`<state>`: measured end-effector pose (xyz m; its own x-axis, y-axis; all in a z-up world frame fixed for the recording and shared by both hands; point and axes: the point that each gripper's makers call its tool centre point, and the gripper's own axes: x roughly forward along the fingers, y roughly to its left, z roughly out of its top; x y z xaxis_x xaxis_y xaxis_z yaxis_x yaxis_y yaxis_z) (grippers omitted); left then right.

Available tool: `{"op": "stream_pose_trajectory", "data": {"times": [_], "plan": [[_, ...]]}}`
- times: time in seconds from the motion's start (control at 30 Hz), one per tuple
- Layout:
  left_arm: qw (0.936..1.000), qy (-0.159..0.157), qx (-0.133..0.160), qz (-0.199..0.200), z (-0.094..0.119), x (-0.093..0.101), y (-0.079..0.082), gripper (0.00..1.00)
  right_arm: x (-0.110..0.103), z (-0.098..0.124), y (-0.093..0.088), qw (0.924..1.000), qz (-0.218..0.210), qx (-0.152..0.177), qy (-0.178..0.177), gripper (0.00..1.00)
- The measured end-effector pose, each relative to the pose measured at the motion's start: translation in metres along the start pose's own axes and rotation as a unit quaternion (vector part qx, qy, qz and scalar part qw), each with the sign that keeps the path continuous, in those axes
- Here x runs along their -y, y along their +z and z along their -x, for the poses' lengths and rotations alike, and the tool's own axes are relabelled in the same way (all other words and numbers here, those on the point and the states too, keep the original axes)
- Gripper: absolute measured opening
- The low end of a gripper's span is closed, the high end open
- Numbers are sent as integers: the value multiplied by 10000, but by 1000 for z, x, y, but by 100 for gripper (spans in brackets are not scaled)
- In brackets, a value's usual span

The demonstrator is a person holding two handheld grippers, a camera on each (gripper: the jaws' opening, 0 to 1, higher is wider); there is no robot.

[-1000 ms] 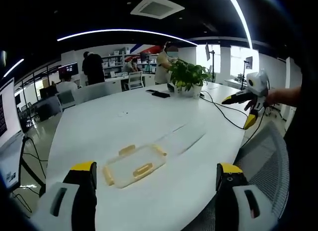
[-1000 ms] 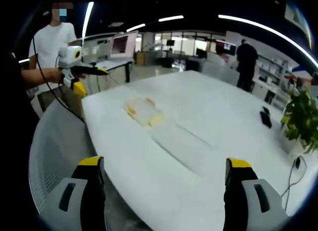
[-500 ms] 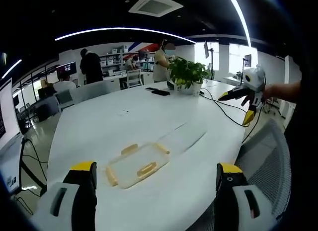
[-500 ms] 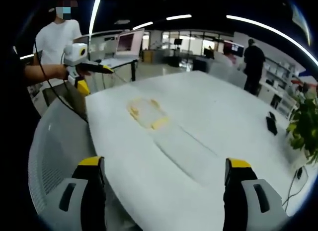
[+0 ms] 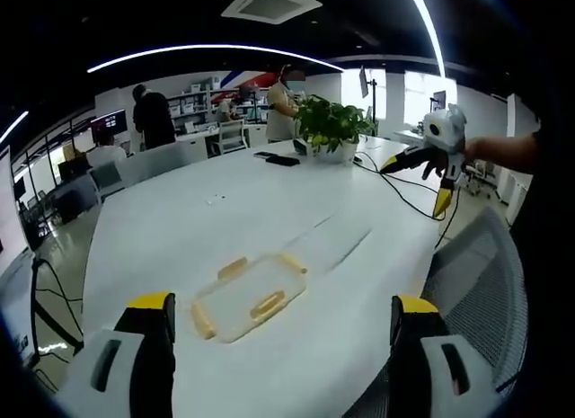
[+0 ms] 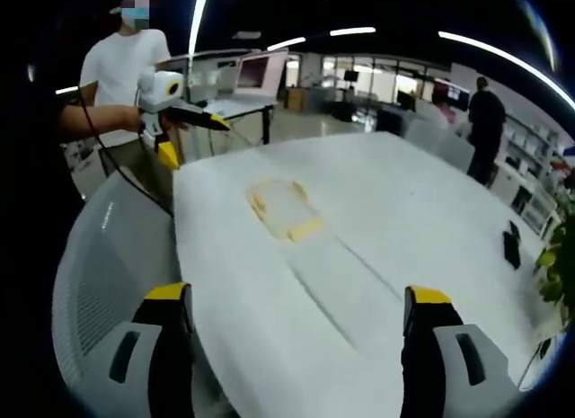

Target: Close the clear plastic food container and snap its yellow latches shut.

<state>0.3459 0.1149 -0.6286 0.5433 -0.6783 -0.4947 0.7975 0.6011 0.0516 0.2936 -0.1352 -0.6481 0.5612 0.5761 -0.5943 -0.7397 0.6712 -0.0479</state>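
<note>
Container [image 5: 249, 296] on white table [image 5: 180, 229], both claws spread, empty

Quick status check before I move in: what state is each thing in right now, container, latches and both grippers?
Clear container: flat on the white table, untouched; whether the lid is seated, cannot tell.
Yellow latches: sticking outward from the container's edges, apparently not snapped.
Left gripper: open, empty, short of the container.
Right gripper: open, empty, held in the air beside the table.

Both views look across white table [image 5: 225, 220] from opposite edges, well back, sharing container [image 5: 244, 297] [image 6: 286, 211] between.
</note>
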Motion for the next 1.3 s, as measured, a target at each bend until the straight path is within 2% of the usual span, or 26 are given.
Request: {"op": "stream_pose_trajectory", "data": {"times": [0.47, 0.87, 1.3], "plan": [[9998, -126, -44, -132, -6, -15, 4, 96, 6, -24, 6, 9984, 304, -191, 446, 95], [9987, -284, -238, -354, -12, -27, 1, 96, 18, -44, 16, 9945, 691, -330, 715, 93], [9945, -578, -463, -739, -30, -39, -3, 94, 27, -68, 27, 9884, 1085, -458, 963, 91]]}}
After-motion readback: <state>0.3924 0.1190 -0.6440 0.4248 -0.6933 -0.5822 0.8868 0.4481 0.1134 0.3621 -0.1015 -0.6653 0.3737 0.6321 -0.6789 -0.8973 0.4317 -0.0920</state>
